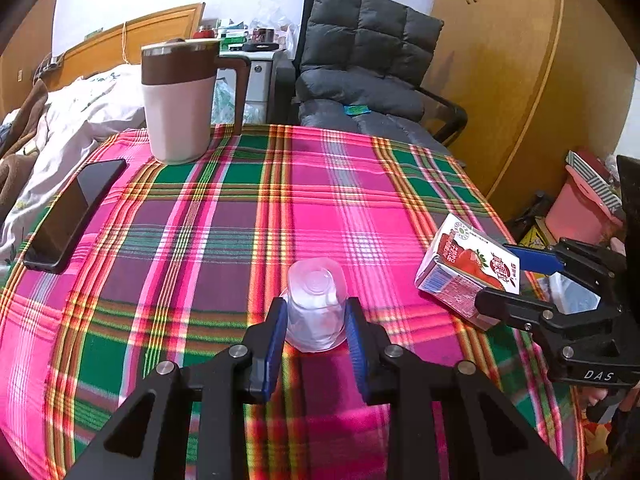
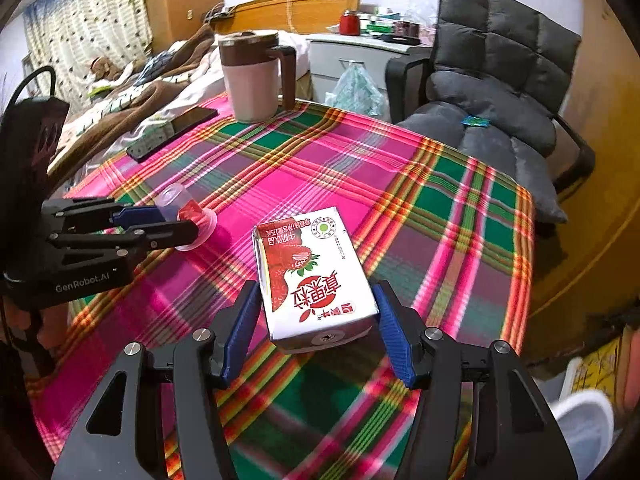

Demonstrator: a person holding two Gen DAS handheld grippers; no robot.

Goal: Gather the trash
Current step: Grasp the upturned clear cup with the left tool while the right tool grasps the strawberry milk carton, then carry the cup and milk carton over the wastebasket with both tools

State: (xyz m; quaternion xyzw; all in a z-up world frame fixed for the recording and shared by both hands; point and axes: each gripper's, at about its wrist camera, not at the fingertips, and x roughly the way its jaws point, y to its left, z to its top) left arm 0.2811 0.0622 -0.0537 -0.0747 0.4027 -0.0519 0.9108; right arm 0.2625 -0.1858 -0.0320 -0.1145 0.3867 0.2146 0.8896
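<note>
On the pink-and-green plaid tablecloth [image 1: 248, 216], the left gripper [image 1: 316, 312] has its blue pads clamped on a small clear plastic cup [image 1: 316, 304] lying on its side. Just right of that cup, the right gripper [image 2: 316, 320] straddles a red-and-white strawberry milk carton [image 2: 312, 272], jaws apart, not yet pressing. A pink-and-brown lidded mug [image 1: 178, 100] stands far beyond the cup.

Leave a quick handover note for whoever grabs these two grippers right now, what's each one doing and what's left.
Left gripper: jaws pressed on the upside-down clear plastic cup, which stands on the plaid cloth.
Right gripper: jaws open around the strawberry milk carton, gaps both sides.
Done: nothing binned yet.
Left: grip the carton, lift both, bin them. Mug and phone likely stay.
</note>
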